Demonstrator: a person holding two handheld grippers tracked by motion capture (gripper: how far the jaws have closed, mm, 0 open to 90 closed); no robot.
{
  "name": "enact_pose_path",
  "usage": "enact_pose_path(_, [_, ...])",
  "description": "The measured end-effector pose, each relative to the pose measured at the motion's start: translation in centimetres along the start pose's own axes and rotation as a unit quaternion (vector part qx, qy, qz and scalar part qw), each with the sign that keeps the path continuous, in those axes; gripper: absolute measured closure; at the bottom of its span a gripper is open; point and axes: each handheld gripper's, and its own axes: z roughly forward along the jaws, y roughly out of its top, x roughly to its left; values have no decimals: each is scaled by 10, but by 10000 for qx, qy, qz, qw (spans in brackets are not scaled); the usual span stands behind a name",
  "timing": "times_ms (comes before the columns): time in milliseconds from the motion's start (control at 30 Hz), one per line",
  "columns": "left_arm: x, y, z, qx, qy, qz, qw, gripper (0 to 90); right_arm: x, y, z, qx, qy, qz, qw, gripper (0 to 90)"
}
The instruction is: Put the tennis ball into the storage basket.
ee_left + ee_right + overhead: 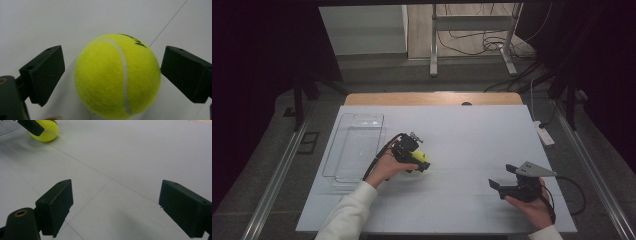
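1. One tennis ball (422, 161), yellow-green, sits on the table.
2. One clear plastic tray (354, 145) lies at the left of the table.
3. Two hand-held grippers are out: the left gripper (418, 161) and the right gripper (500, 177).
4. Each gripper has two black jaws, four in all.
5. One white table (472, 135) holds everything.
6. One white power strip (544, 134) lies by the table's right edge.

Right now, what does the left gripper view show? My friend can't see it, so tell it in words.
A bright yellow tennis ball sits on a white table, between the two black jaws of the left gripper. The jaws are open, with a small gap on each side of the ball. A white seam curves down the ball, and some black print shows near its top.
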Motion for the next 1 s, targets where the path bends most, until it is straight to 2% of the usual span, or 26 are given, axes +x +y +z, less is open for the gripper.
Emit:
enact_pose_path(133, [1,-1,0,34,27,-18,10000,140,0,0,0,-2,8,7,10000,126])
enact_pose_path(233, [0,-1,-2,-11,-56,10,10000,249,0,0,0,2,-2,9,10000,126])
enact_pose_path(500, [-1,-2,-4,-27,-43,82,10000,262,0,0,0,-2,-11,14,10000,127])
enact_pose_path(600, [-2,-1,-8,-127,-76,87,9999,263,0,0,0,-7,-10,13,10000,127])
enact_pose_path(800, [-2,-2,-19,-446,5,112,9989,264,0,0,0,-9,-2,-15,10000,128])
enact_pose_path(1000, [-3,-3,-26,-569,38,140,9983,264,0,1,-1,-19,-7,-14,10000,128])
